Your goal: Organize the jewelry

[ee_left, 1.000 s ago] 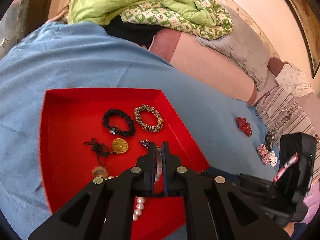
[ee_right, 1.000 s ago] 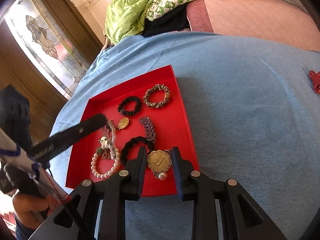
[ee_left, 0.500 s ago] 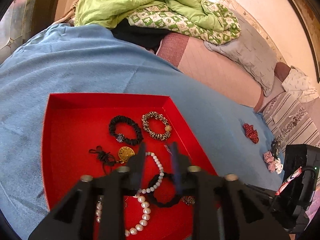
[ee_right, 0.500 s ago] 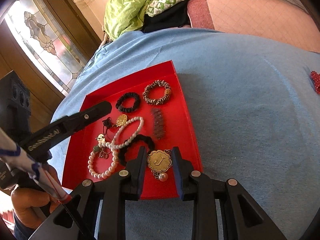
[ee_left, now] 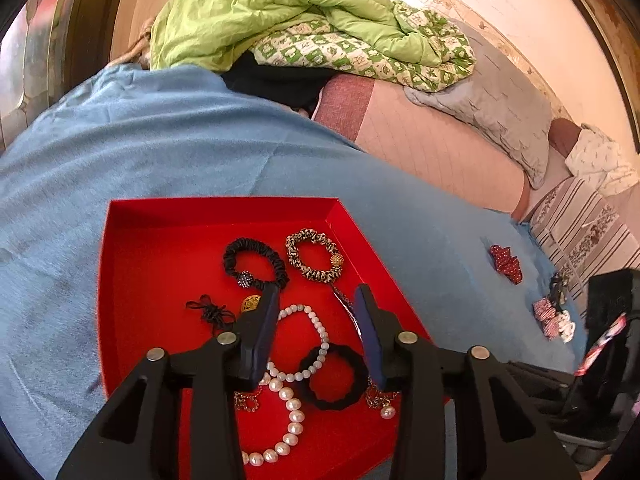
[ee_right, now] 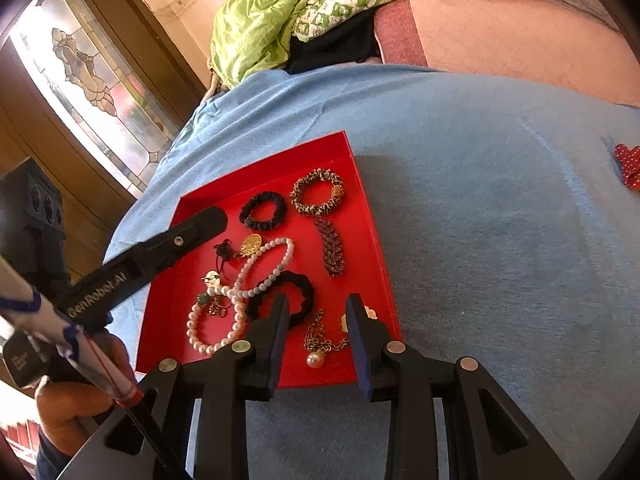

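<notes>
A red tray (ee_left: 160, 264) lies on a blue blanket and holds the jewelry. My left gripper (ee_left: 318, 292) hovers over it with its jaws opening and nothing pressed between the pads. The pearl necklace (ee_left: 294, 404) lies loose below, beside a black hair tie (ee_left: 334, 376). Farther back are a black scrunchie (ee_left: 256, 248) and a leopard scrunchie (ee_left: 316, 256). My right gripper (ee_right: 317, 300) stands at the tray's near edge (ee_right: 320, 380), its jaws opening too. A gold chain with a pearl drop (ee_right: 316, 346) lies between its fingers, the pendant half hidden behind the right finger.
A red dotted bow (ee_left: 506, 264) and small checked bows (ee_left: 552, 316) lie on the blanket (ee_right: 500, 220) right of the tray. A green quilt (ee_left: 260, 12) and grey pillow (ee_left: 500, 120) sit behind. A stained-glass window (ee_right: 92, 64) is at left. A hand (ee_right: 76, 400) grips the left tool.
The left gripper was shut on the pearl necklace; it has opened and the necklace now lies spread in the tray. The right jaws widened and the gold pendant dropped out of their hold.
</notes>
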Motion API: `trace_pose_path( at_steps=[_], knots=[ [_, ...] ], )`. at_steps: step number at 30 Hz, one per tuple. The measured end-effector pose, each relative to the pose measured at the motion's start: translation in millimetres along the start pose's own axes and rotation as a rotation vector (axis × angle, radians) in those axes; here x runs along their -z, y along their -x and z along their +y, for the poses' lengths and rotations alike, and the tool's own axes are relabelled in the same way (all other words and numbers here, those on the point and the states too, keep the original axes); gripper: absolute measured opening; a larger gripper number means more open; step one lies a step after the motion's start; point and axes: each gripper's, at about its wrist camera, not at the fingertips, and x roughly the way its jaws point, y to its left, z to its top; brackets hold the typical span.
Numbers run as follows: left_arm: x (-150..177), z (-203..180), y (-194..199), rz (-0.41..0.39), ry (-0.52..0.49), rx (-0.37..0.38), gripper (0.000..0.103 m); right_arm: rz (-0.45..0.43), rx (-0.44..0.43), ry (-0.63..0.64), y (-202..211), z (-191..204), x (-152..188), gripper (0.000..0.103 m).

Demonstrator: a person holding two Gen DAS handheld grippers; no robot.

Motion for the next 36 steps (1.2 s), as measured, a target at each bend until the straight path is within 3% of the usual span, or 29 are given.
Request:
trace_pose_path(
  at_steps=[9,13,18,22,24,29,34,36],
  knots=[
    [11.8,-12.3,26.4,-0.104,-0.033,-0.120,0.066,-0.063,0.103,0.087,39.7,4.7,18.2,0.055],
    [19.2,-13.2,43.5,-0.145,-0.013,-0.160,0.076,-0.075,0.139,0.122,56.2,4.1,29.9,0.059],
    [30.7,-18.8,64.4,-0.193,-0.023,-0.238,0.088,-0.096,0.207,0.193,77.4,5.7,47.8,0.071],
    [42.1,-32.6,89.0,-0.218,-0.026,-0.308,0.090,-0.152,0.303,0.293,101.9,11.9,68.6,0.078],
    [48.7,-39.6,103.8,-0.226,-0.016,-0.332,0.097,-0.193,0.342,0.332,114.2,15.3,81.2,0.085],
    [77.6,-67.4,139.7,-0.303,-0.078,-0.420,0.101,-0.271,0.395,0.392,134.2,17.7,108.3,0.088],
    [113.3,-81.7,158.8,-0.370,-0.073,-0.523,0.103,-0.290,0.382,0.391,137.0,16.6,121.7,0.090],
    [123.7,-81.2,162.9,-0.391,-0.072,-0.530,0.103,-0.283,0.388,0.409,134.0,17.4,124.3,0.090]
  ],
)
